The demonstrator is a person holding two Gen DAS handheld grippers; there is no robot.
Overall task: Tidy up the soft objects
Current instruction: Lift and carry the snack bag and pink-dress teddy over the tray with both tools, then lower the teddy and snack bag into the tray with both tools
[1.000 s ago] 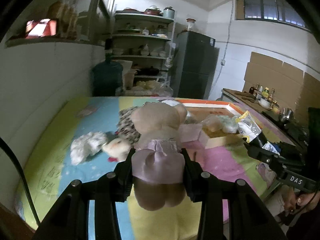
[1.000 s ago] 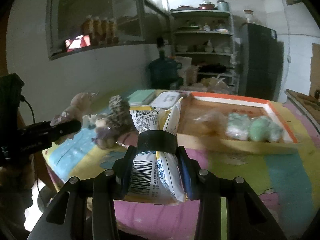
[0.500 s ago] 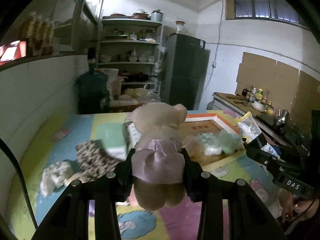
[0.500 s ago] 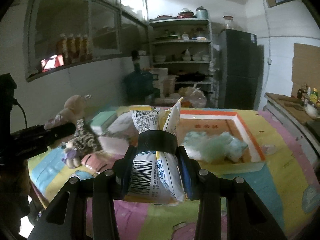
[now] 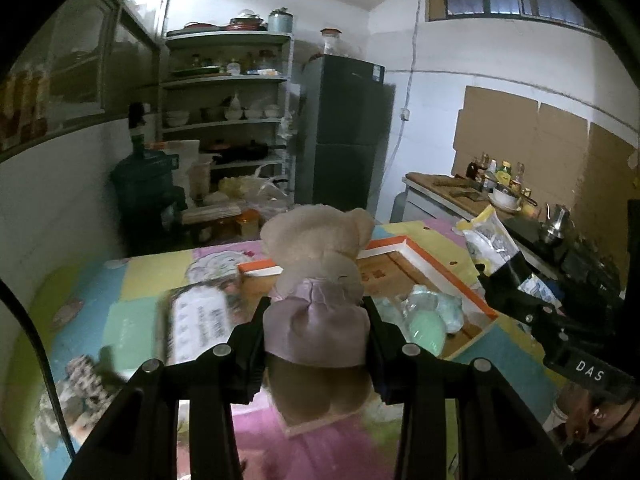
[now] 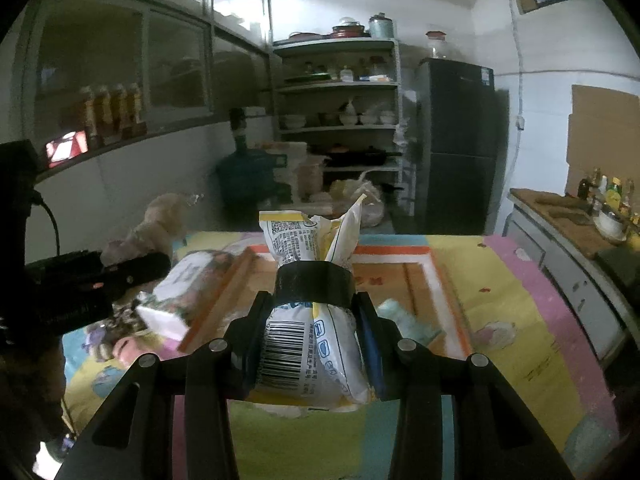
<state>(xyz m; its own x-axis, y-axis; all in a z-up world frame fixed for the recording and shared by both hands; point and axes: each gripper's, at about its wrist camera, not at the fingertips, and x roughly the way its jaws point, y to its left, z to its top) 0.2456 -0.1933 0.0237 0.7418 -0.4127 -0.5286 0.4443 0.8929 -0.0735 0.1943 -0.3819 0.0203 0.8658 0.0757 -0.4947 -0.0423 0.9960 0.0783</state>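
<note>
My left gripper [image 5: 316, 330] is shut on a beige teddy bear [image 5: 316, 248] in a lilac dress and holds it above the table, over the near corner of a wooden tray with an orange-and-white rim [image 5: 432, 270]. My right gripper [image 6: 314, 332] is shut on a white and yellow snack bag [image 6: 310, 344] with a black band, also above the table before the same tray [image 6: 450, 300]. Pale green soft packs [image 5: 426, 316] lie in the tray. The right gripper with its bag shows in the left wrist view [image 5: 504, 276]; the left gripper with the bear shows in the right wrist view [image 6: 132, 272].
A colourful patchwork cloth [image 6: 516, 320] covers the table. A white printed pack [image 5: 200, 320] lies left of the tray and a spotted soft item [image 5: 86, 372] near the left edge. A water jug [image 5: 146, 192], shelves [image 5: 228, 120], a fridge [image 5: 346, 136] and a counter [image 5: 460, 192] stand beyond.
Both grippers have moved forward toward the tray, still holding the bear and the bag. The tray now fills more of both views; the loose soft toys have slid off to the left.
</note>
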